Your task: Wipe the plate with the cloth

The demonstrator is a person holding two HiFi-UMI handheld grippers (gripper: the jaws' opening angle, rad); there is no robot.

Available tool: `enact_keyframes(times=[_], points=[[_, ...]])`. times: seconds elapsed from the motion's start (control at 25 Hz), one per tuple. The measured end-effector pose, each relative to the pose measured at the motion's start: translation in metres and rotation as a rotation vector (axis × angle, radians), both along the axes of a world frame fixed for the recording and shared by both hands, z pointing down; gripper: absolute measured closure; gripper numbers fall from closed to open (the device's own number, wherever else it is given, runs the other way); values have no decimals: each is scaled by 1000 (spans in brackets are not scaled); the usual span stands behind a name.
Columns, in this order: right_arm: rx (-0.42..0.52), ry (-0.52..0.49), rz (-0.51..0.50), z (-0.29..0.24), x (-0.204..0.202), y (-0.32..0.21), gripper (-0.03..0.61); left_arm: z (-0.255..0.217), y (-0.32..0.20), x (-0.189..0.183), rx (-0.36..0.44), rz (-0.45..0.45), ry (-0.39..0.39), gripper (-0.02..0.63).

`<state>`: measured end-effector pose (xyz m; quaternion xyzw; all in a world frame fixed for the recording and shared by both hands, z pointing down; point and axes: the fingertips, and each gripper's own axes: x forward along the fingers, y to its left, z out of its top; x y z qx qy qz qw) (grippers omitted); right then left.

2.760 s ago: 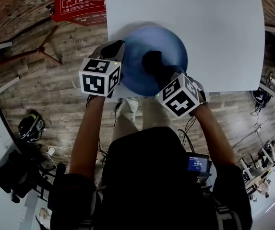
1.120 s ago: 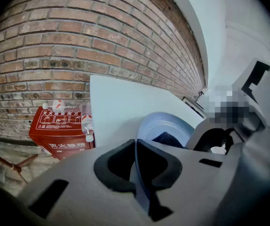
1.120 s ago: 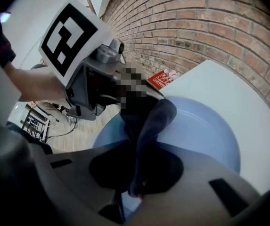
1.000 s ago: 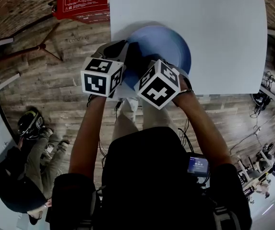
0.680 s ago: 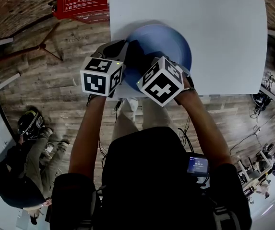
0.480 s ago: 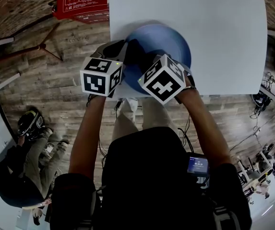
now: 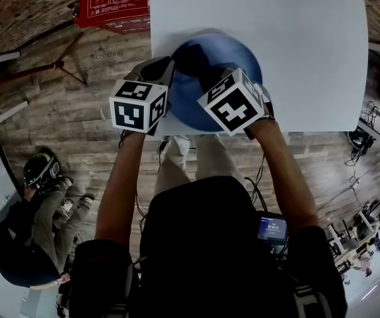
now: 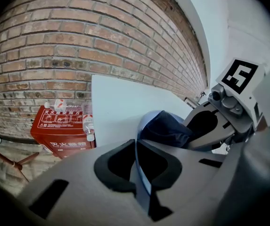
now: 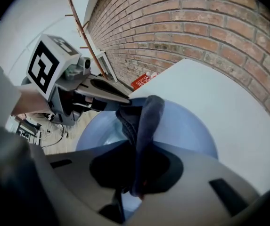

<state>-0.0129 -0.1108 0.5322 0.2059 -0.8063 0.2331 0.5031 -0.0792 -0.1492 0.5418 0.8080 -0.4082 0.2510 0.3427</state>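
Note:
A blue plate (image 7: 233, 61) sits at the near left edge of the white table (image 7: 309, 38). My left gripper (image 8: 135, 146) is shut on the plate's rim (image 8: 143, 182), which runs as a thin blue edge between its jaws. My right gripper (image 9: 137, 149) is shut on a dark blue cloth (image 9: 146, 117) that is pressed onto the plate (image 9: 191, 126). In the head view the cloth (image 7: 193, 61) lies on the plate's left part, ahead of the right gripper (image 7: 224, 83). The left gripper (image 7: 158, 70) stands at the plate's left rim.
A red box (image 7: 113, 5) with a bottle on top stands on the wooden floor left of the table; the left gripper view shows this red box (image 8: 61, 128) against a brick wall. A person (image 7: 17, 237) crouches at the lower left. White table stretches beyond and right of the plate.
The right gripper with the cloth swept left over the plate, then back a little to the right and away from me. The left gripper and plate stayed put.

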Motion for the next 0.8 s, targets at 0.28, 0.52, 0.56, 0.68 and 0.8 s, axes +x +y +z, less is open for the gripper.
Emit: enact_keyframes(times=[0.28,0.52,0.56,0.68,0.8], points=[[7,22,29,-2,11,-4,518,1,0,0,-11,-16,-7,584],[9,13,58,-11,21,-5,518,-1,4,-1,-32,-23,-23,584],[13,10,64,-13,23,-5,518,-1,6,-1,-36,-22,-24,584],[29,2,82,-19,26,-6,517,-4,11,-3,-46,-17,-28,584],[37,-10,103,-26,29,-4,518,-9,16,-5,-51,-14,-35,584]])
